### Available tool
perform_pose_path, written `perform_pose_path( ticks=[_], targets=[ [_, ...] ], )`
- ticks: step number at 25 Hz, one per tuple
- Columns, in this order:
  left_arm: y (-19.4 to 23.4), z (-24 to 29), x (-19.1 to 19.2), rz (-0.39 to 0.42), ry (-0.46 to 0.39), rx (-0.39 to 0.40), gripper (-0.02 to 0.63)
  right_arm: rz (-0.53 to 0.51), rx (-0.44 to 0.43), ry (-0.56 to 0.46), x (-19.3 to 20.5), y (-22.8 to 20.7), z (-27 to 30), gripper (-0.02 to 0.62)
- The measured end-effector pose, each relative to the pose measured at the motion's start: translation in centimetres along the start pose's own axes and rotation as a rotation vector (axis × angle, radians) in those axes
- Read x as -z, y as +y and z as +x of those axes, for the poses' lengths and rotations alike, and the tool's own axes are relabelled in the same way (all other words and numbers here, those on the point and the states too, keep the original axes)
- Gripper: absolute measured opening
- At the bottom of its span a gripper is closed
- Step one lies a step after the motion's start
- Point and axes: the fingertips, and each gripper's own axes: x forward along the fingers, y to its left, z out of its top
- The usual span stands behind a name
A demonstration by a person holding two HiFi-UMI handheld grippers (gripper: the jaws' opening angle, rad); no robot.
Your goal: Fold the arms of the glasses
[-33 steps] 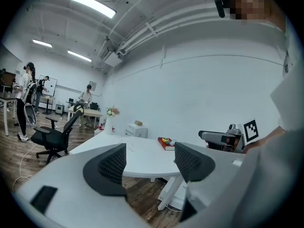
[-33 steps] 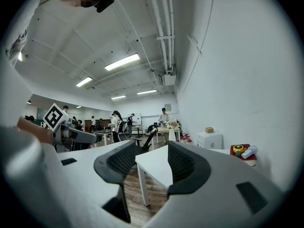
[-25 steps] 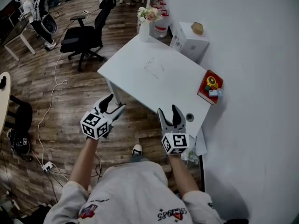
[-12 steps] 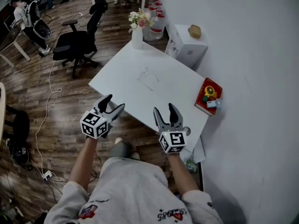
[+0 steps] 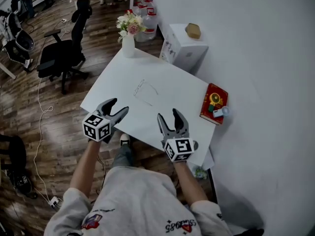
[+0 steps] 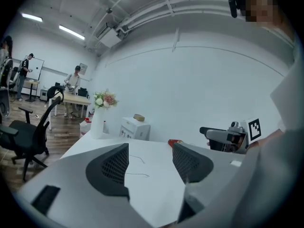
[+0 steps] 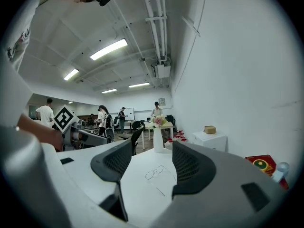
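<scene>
White table (image 5: 172, 77): flower vase (image 5: 128, 45) at the far left corner, red book (image 5: 212, 104) at the right edge. Left gripper (image 5: 119, 105) and right gripper (image 5: 168, 114) at the near edge: left jaws wide but closing, right jaws wide, nothing between either pair. Glasses (image 7: 155, 172): mid-table, arms open, well beyond both grippers.

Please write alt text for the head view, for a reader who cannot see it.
Thin-framed glasses lie unfolded on a white table, untouched. A person holds the left tool and right tool at its near edge, both empty; the left jaws are closing.
</scene>
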Motion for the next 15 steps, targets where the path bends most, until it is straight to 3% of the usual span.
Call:
perform_pose_path(
  ticks=[8, 11, 15],
  targets=[
    [7.8, 7.8, -0.9, 0.014, 0.136, 0.165, 0.276, -0.003, 0.115, 0.024, -0.9, -2.5, 8.8, 0.252],
    [10.1, 10.2, -0.2, -0.042, 0.203, 0.226, 0.276, 0.011, 0.151, 0.044, -0.9, -3.0, 11.3, 0.252],
    [13.0, 13.3, 0.5, -0.176, 0.282, 0.318, 0.276, 0.003, 0.194, 0.054, -1.3, -3.5, 14.1, 0.25]
  ],
)
